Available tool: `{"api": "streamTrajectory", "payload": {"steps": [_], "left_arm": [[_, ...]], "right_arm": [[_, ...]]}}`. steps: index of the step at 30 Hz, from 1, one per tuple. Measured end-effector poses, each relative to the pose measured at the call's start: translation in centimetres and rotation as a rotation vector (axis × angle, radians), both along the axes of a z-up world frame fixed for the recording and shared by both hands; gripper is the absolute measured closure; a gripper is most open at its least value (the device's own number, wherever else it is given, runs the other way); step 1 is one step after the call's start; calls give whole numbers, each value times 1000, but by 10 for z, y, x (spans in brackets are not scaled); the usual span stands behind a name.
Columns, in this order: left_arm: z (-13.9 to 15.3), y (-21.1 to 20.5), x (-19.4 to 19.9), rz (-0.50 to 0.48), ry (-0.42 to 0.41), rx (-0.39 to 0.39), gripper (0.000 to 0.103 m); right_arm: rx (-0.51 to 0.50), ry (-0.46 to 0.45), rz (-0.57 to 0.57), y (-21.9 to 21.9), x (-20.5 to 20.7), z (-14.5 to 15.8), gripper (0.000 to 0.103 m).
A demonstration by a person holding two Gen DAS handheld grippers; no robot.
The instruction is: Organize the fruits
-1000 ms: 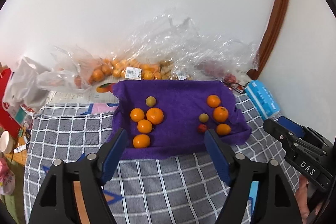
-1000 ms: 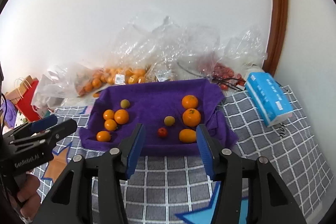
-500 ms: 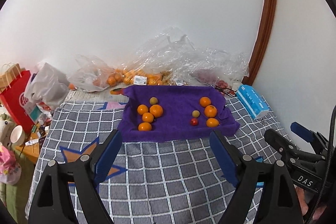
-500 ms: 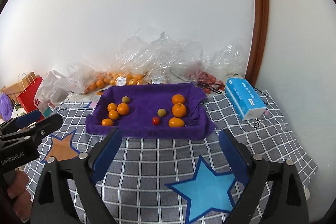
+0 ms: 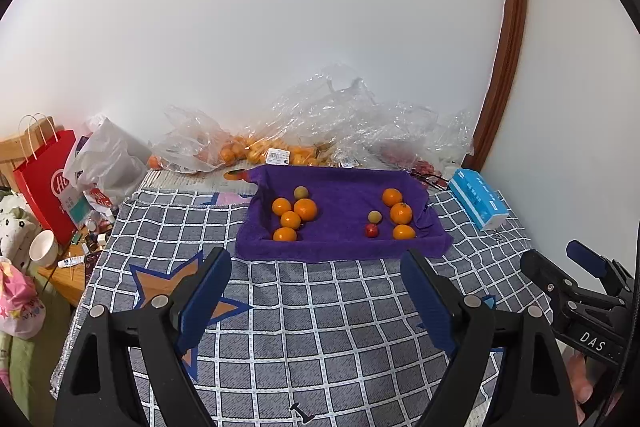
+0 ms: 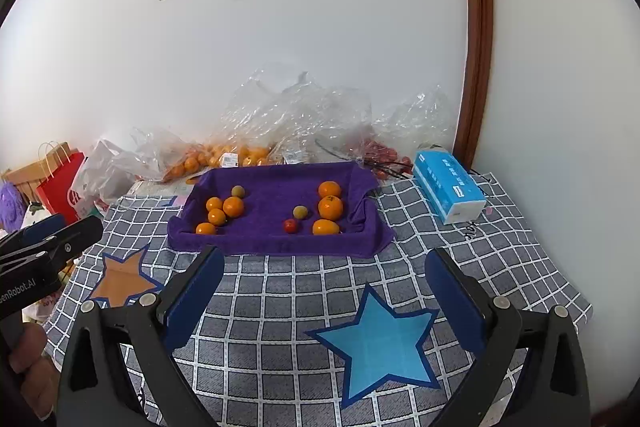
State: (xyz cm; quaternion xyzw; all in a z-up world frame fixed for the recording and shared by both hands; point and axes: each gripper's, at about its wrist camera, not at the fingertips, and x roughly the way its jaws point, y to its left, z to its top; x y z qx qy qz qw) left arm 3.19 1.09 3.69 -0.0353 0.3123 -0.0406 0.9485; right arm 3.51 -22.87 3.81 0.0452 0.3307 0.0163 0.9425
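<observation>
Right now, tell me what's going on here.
A person holds a gripper in each hand over a checked blanket. The left gripper and right gripper are open and empty, short of the purple towel. Fruit lies on it in two groups: left cluster, right cluster.

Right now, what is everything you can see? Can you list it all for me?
purple towel: one, mid-table
oranges: seven, on towel, four left, three right
greenish fruits: two, on towel
red fruit: one, small, on towel
clear bags: several, by wall, some holding oranges
tissue pack: one, blue, right
checked cloth: grey, stars
red bag: one, left
left gripper: open, empty
right gripper: open, empty
</observation>
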Motion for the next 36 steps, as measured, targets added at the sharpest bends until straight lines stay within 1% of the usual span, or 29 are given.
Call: {"api": "streamTrajectory", "payload": {"steps": [17,36], "left_arm": [[9,-12,-15,-15,-16,17,17],[13,-13,-21,-12,-18,21,16]], "right_arm": [[6,-25,-7,-5,-16,8,4],[8,-38,-4,-5,-26,12,4]]}}
